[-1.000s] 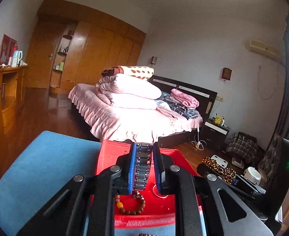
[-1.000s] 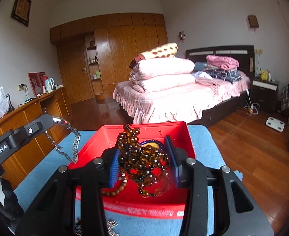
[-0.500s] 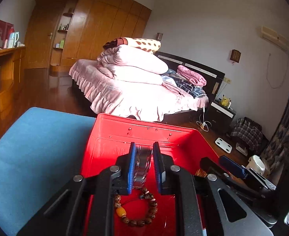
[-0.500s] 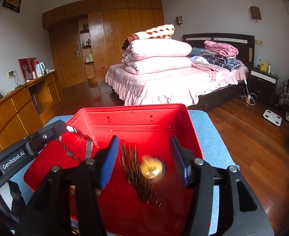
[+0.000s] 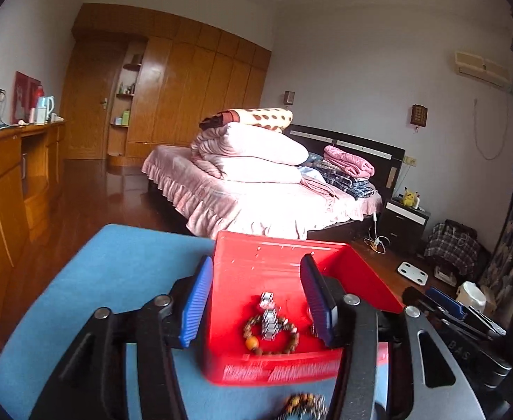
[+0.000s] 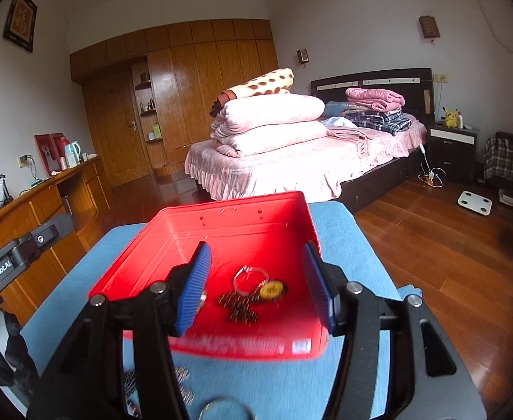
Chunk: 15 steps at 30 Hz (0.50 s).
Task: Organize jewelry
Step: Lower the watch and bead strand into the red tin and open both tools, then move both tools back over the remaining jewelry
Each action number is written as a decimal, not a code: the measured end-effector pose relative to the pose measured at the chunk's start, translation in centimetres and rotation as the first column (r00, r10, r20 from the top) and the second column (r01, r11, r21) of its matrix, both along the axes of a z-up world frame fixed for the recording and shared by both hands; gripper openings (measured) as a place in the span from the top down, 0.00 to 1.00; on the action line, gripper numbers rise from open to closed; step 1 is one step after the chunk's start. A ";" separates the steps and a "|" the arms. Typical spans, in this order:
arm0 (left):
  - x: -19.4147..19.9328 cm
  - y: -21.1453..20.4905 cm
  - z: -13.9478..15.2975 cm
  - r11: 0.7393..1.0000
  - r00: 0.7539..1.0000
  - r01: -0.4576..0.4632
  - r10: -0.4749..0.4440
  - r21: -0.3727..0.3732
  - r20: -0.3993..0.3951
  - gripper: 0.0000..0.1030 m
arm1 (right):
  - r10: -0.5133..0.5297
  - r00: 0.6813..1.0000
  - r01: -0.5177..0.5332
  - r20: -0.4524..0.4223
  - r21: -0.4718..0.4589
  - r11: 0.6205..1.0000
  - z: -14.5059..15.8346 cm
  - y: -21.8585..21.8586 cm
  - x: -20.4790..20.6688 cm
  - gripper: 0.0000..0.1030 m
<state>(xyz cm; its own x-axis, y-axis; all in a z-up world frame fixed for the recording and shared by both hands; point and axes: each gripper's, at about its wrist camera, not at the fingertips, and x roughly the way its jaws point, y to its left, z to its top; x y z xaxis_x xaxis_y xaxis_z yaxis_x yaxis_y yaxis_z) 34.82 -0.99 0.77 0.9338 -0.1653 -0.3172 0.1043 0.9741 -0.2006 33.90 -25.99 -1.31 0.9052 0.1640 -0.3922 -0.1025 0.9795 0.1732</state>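
— Where am I working here?
— A home bedroom. I see a bed with a pink frilled cover, folded quilts stacked on it, and a dark headboard.
— Anything else?
— A wall of wooden wardrobes, a nightstand with a yellow plush toy, a wooden desk with a kettle, and a polished wood floor.
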 end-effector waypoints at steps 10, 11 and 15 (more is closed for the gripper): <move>-9.2 1.0 -3.3 0.998 0.998 -0.055 0.056 0.040 -0.039 0.47 | 0.015 0.994 -0.014 -0.107 0.006 1.000 -3.8 2.7 -9.7 0.47; -9.6 0.9 -3.8 0.998 0.997 -0.049 0.051 0.047 -0.049 0.45 | 0.018 0.993 -0.019 -0.116 -0.004 1.000 -4.1 3.3 -10.2 0.47; -11.3 0.7 -5.6 0.996 0.995 -0.044 0.051 0.078 -0.088 0.36 | 0.015 0.990 -0.024 -0.141 -0.063 0.998 -5.6 5.0 -11.7 0.48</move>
<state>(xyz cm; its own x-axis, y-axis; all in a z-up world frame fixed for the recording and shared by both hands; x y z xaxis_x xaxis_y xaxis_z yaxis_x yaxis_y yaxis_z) 23.57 -0.28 -4.78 0.9073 -0.0936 -0.4099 0.0422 0.9903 -0.1327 22.19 -21.03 -6.92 0.8373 0.1517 -0.5252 -0.1011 0.9871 0.1240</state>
